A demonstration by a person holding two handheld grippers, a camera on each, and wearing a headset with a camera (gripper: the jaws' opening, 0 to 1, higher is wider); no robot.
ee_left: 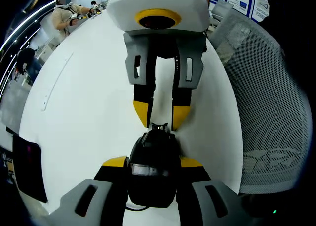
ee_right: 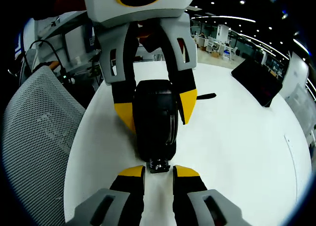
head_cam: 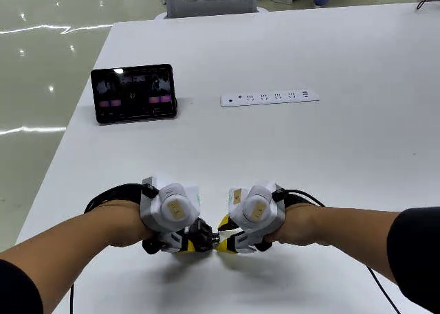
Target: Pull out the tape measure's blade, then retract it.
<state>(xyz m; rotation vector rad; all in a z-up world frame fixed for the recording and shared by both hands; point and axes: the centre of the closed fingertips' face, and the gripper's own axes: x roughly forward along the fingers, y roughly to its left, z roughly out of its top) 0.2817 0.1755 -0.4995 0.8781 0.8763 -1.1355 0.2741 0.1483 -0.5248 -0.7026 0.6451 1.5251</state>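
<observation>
A black tape measure [head_cam: 200,237] is held just above the white table [head_cam: 309,163] near its front edge. My left gripper [head_cam: 189,242] is shut on its body [ee_left: 150,169], one yellow-tipped jaw on each side. My right gripper [head_cam: 227,235] faces it from the right. Its narrow jaws are closed on the small metal hook [ee_right: 159,165] at the blade's end. No length of blade shows; the hook [ee_left: 159,127] sits against the case [ee_right: 155,119]. In the left gripper view the right gripper [ee_left: 160,116] comes down from the top. The left gripper [ee_right: 155,112] does the same in the right gripper view.
A dark tablet [head_cam: 134,93] stands at the table's back left and a white power strip [head_cam: 269,97] lies behind the middle. A grey mesh chair [ee_left: 266,102] is beside the table. Black cables trail from both grippers.
</observation>
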